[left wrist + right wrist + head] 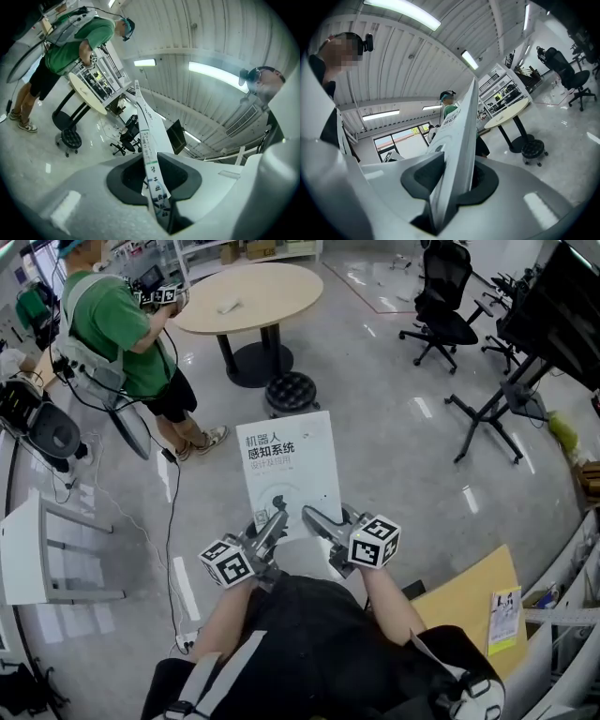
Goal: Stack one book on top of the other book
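Left claw point(268, 530), right claw point(322, 520) clamp white book point(287, 465). Ahead of them: black stool point(292, 392), round surface point(248, 296), green-shirted person point(117, 324). Second book point(504, 620) well off right.

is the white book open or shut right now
Shut: the white book shows its whole front cover, pages pinched together by left gripper and right gripper.
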